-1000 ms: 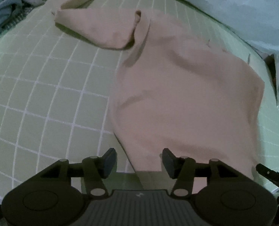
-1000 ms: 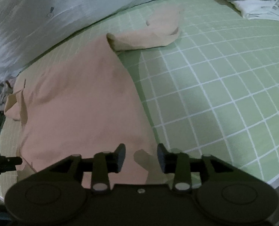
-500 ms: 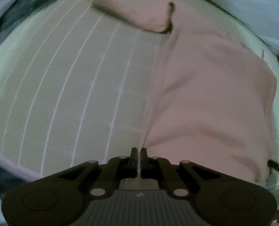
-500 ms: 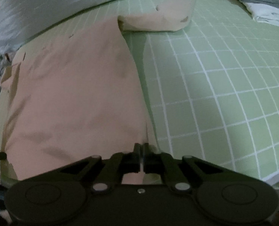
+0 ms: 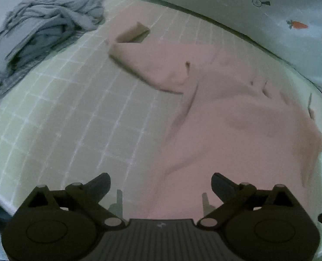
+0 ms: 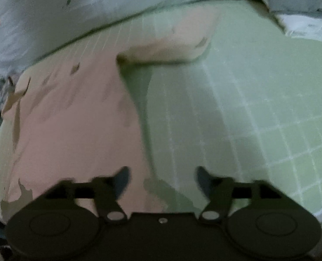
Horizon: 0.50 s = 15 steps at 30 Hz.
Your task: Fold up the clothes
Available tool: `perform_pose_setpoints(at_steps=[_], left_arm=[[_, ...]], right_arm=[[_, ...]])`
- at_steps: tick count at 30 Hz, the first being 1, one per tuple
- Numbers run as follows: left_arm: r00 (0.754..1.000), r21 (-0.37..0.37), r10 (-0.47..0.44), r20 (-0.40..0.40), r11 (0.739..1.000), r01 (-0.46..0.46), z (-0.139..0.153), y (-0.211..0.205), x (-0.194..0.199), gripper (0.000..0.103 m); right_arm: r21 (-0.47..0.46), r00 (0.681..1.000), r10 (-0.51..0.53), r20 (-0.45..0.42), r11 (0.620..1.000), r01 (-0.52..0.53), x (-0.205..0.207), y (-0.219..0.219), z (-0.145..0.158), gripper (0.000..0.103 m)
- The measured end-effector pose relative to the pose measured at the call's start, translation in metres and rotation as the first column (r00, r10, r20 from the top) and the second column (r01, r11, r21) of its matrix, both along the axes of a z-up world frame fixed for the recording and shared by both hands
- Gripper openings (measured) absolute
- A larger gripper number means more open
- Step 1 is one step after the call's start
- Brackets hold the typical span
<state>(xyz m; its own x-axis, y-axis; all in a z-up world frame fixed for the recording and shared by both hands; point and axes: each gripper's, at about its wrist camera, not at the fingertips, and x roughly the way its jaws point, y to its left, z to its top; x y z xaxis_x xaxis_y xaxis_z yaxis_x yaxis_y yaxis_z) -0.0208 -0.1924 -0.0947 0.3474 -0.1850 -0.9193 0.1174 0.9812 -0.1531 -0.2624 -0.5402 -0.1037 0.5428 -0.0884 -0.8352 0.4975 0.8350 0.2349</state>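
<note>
Left wrist view, angled down over a bed: left gripper (image 5: 161, 187) at the bottom edge, jaws opening and spread wide, nothing pinched, the near hem of a pink long-sleeved top (image 5: 237, 126) lying below and between the fingers but not pressed by either pad. Top spread flat on a pale green sheet with a white grid (image 5: 74, 117), body filling the right half of the picture, one sleeve (image 5: 152, 65) stretched out toward the upper left with its cuff turned back, a few soft creases across the chest. Crumpled grey clothing (image 5: 41, 32) heaped at the upper left, well apart from the top. Light blue bedding with small carrot prints (image 5: 269, 10) along the far edge. Right wrist view, blurred by motion: right gripper (image 6: 162, 182) likewise opening, jaws wide, pads touching nothing, the top's lower corner just below the gap between them. Same top (image 6: 74, 119) filling the left half here, its other sleeve (image 6: 171, 43) reaching toward the upper middle, green grid sheet (image 6: 269, 108) bare on the right. Folded grey and white clothes (image 6: 302, 17) stacked at the upper right corner, carrot-print bedding (image 6: 52, 17) across the upper left.
</note>
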Motion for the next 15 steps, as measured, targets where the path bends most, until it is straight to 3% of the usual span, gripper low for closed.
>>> perform_pose_setpoints(at_steps=[2, 10, 15], left_arm=[[1.0, 0.026, -0.027, -0.014, 0.999, 0.027, -0.007, -0.018, 0.01, 0.1], [0.99, 0.123, -0.124, -0.067, 0.984, 0.131, -0.04, -0.075, 0.042, 0.1], [0.991, 0.16, -0.117, -0.057, 0.979, 0.125, -0.047, -0.086, 0.062, 0.103]], right_arm=[[0.009, 0.999, -0.031, 0.039, 0.999, 0.031, 0.001, -0.014, 0.001, 0.103], [0.003, 0.975, -0.2, 0.092, 0.98, 0.201, 0.02, -0.068, -0.008, 0.103], [-0.089, 0.965, -0.255, 0.063, 0.962, 0.26, 0.05, -0.109, -0.013, 0.103]])
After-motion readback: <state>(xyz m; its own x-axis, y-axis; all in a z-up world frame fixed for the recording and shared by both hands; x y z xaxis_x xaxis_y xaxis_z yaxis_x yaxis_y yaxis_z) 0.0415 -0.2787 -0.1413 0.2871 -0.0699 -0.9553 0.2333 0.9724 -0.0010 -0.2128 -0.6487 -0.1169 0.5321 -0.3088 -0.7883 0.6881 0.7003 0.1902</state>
